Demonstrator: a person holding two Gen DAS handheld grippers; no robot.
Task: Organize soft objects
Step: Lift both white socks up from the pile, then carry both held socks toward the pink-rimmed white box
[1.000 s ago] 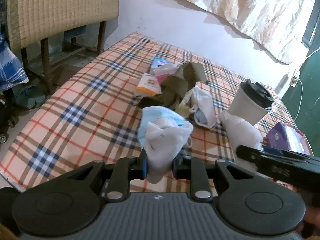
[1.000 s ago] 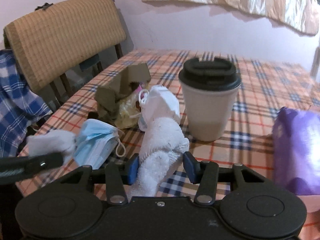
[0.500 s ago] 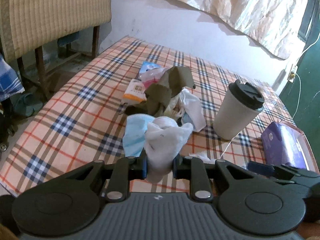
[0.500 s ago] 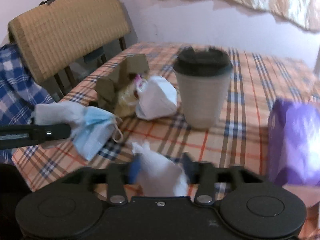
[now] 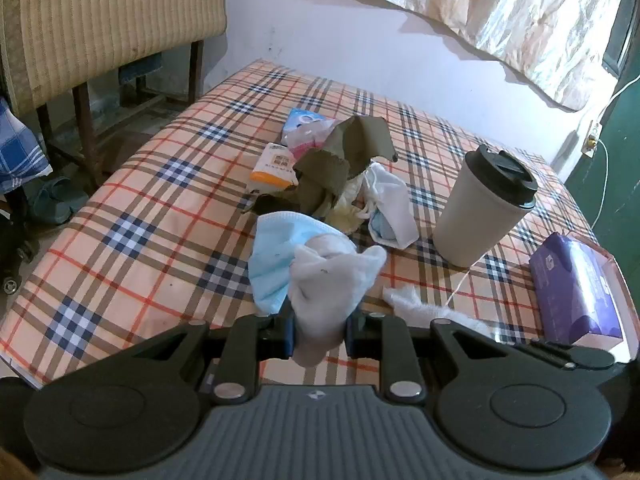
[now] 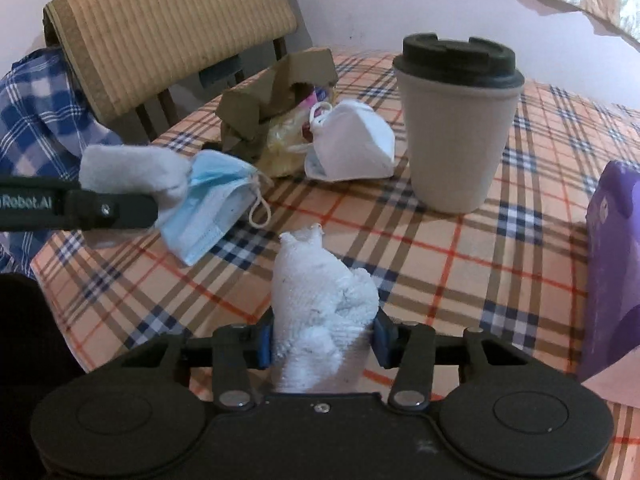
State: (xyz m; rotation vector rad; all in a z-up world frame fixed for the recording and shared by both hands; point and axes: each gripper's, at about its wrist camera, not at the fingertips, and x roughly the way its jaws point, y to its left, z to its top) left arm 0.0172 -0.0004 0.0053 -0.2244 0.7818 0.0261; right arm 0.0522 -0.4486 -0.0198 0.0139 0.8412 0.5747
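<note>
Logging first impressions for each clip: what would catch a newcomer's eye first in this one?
Each gripper is clamped on a white terry sock: the left gripper holds one with a pale blue pleated face mask lying just behind it, and the right gripper holds the other. On the orange plaid tablecloth stand a tall beige cup with a black lid and, left of it, a heap of olive-green cloth.

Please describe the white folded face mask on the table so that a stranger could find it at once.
Start at the tall beige cup with the black lid on the checked tablecloth. The white folded face mask lies beside it, against the olive cloth pile. Unlike the flat blue mask, it is white and cone-shaped.
</note>
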